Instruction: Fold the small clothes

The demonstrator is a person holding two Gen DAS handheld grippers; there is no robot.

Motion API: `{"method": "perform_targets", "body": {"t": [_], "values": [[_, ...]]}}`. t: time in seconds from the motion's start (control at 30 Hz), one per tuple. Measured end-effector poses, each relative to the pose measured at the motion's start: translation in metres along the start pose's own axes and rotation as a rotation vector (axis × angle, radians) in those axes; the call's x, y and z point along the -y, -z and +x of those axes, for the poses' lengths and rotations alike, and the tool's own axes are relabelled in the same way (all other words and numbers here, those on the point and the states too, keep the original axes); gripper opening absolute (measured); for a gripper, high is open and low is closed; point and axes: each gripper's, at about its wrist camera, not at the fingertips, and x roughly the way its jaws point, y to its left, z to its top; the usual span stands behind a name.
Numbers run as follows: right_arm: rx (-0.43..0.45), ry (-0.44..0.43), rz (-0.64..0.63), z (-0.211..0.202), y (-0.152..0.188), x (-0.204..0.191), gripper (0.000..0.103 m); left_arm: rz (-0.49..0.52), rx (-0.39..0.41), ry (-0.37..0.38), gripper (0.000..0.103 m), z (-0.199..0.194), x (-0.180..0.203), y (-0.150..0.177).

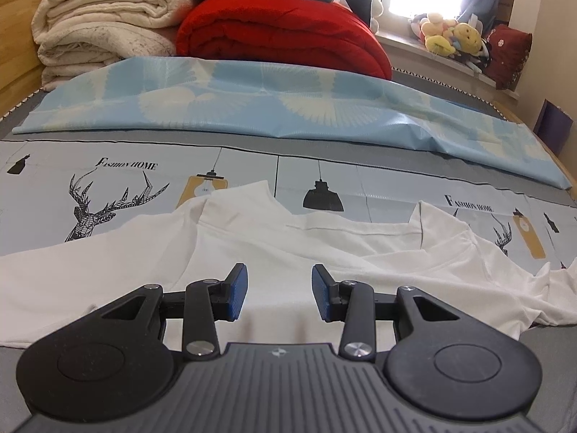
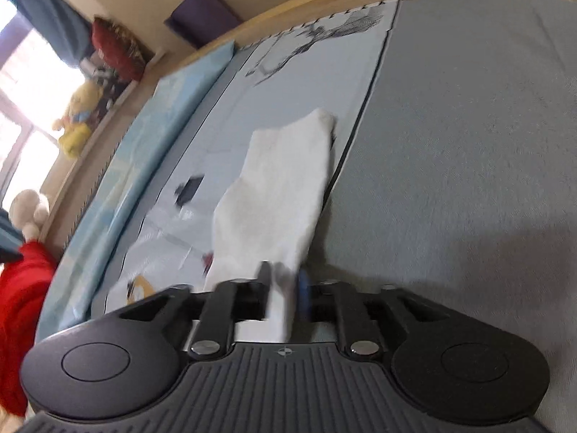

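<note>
A white T-shirt (image 1: 288, 252) lies spread and partly rumpled on the printed mat (image 1: 360, 176) on the bed. My left gripper (image 1: 277, 288) is open, its blue pads (image 1: 236, 292) hovering just over the shirt's middle, holding nothing. In the right wrist view, my right gripper (image 2: 285, 288) is shut on a strip of the white shirt (image 2: 281, 187), which stretches away from the jaws above the mat; the view is blurred by motion.
A folded light-blue sheet (image 1: 288, 108) lies across the bed behind the shirt. Stacked cream blankets (image 1: 104, 29) and a red quilt (image 1: 288, 32) stand at the head. Plush toys (image 1: 450, 32) sit on the windowsill. Grey bedding (image 2: 468, 144) lies right of the mat.
</note>
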Motion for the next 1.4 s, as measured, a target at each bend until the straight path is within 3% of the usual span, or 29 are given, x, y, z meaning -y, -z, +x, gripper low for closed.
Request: {"method": "perform_targets", "body": {"t": [0.17, 0.2, 0.23, 0.27, 0.33, 0.37, 0.47, 0.53, 0.6, 0.67, 0.73, 0.83, 1.03, 1.17, 1.3, 1.4], "values": [[0.0, -0.045, 0.064, 0.022, -0.025, 0.017, 0.028, 0.016, -0.01, -0.002, 0.044, 0.002, -0.001, 0.001], [0.002, -0.049, 0.047, 0.025, -0.029, 0.014, 0.02, 0.015, -0.013, -0.001, 0.044, 0.003, -0.002, 0.0], [0.004, -0.057, 0.025, 0.027, -0.03, 0.012, 0.006, 0.013, -0.015, 0.0, 0.044, 0.003, -0.003, 0.0], [0.035, -0.056, -0.003, 0.024, -0.032, 0.008, 0.003, 0.011, -0.017, 0.0, 0.044, 0.003, -0.004, -0.001], [0.205, -0.007, -0.026, 0.005, -0.033, 0.006, 0.002, 0.006, -0.02, 0.0, 0.044, 0.003, -0.006, -0.003], [0.235, 0.018, -0.01, 0.002, -0.036, 0.009, 0.003, 0.003, -0.022, 0.001, 0.044, 0.003, -0.007, -0.005], [0.162, 0.194, 0.033, 0.016, -0.038, 0.02, 0.005, -0.007, -0.02, 0.015, 0.044, -0.003, -0.012, -0.01], [0.169, 0.209, 0.002, 0.013, -0.035, 0.019, 0.006, -0.019, -0.016, 0.026, 0.044, -0.009, -0.017, -0.013], [0.194, 0.281, -0.043, 0.003, -0.037, 0.004, 0.021, -0.033, -0.011, 0.033, 0.044, -0.016, -0.024, -0.017], [0.241, 0.273, -0.063, -0.017, -0.037, -0.011, 0.025, -0.053, 0.0, 0.039, 0.044, -0.023, -0.032, -0.02], [0.273, 0.234, -0.099, -0.041, -0.034, -0.031, 0.025, -0.077, 0.032, 0.046, 0.044, -0.035, -0.041, -0.023], [0.279, 0.108, -0.181, -0.085, -0.018, -0.067, 0.025, -0.081, 0.092, 0.065, 0.043, -0.063, -0.055, -0.025], [0.154, -0.244, -0.474, -0.188, 0.035, -0.138, 0.025, -0.084, 0.173, 0.126, 0.04, -0.155, -0.092, -0.011], [0.073, -0.451, -0.701, -0.264, 0.078, -0.15, 0.025, -0.035, 0.205, 0.169, 0.039, -0.215, -0.11, 0.03], [0.006, -0.528, -0.843, -0.308, 0.123, -0.125, 0.025, -0.055, 0.208, 0.143, 0.038, -0.243, -0.12, 0.099], [-0.016, -0.472, -0.882, -0.31, 0.159, -0.088, 0.025, -0.067, 0.141, 0.098, 0.033, -0.246, -0.117, 0.129]]}}
